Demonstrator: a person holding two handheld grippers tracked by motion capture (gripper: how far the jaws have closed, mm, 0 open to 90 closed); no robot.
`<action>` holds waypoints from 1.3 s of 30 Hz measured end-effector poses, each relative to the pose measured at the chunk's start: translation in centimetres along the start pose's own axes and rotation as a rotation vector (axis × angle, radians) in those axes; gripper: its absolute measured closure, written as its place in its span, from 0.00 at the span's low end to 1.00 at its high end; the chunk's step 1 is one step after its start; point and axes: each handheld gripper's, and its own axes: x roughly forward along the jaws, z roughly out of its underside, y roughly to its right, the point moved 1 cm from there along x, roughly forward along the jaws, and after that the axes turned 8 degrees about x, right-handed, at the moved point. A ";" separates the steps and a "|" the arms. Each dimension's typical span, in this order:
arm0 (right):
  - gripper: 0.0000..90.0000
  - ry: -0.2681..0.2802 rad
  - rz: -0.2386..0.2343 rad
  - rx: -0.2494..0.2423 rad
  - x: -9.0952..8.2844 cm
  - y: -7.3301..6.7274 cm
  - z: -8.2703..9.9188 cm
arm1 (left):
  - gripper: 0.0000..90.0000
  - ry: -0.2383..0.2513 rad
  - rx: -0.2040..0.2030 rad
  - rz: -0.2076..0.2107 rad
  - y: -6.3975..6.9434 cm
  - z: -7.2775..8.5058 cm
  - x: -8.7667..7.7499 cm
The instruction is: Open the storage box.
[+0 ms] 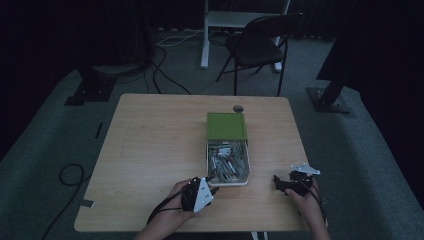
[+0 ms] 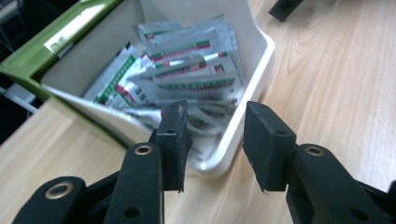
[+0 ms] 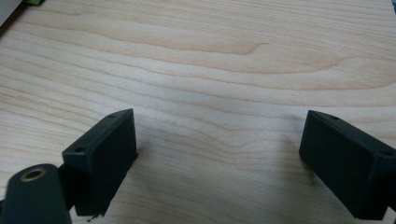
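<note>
Sitting near the middle of the wooden table (image 1: 150,140), the white box (image 1: 206,165) holds a heap of silver sachets (image 1: 227,162) printed with green and red stripes, and its green lid (image 1: 226,125) lies at the far end of the box, touching it. In the high view the left gripper (image 1: 214,190) hovers just beside the box's near left corner, held by the person's left hand (image 1: 175,197).

In the left gripper view its 2 jaws stand a narrow gap apart with nothing between the pads. The rounded near corner of the box (image 2: 243,126) shows through that gap, just beyond the tips, and the sachets (image 2: 187,70) lie inside the box, farther along the line of the jaws. The pads touch neither the box nor any sachet. The lid (image 2: 42,51) appears as a green edge at the upper left of that view.

The right gripper (image 1: 280,184) rests well apart from the box, toward the table's near right edge, in the right hand (image 1: 310,205). In the right gripper view its 2 jaws stand wide apart over bare wood (image 3: 210,93), holding nothing.
</note>
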 end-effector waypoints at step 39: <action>0.12 0.000 0.000 0.000 0.0 0.0 0.0 | 0.62 -0.104 -0.406 -0.196 -5.8 11.1 -3.9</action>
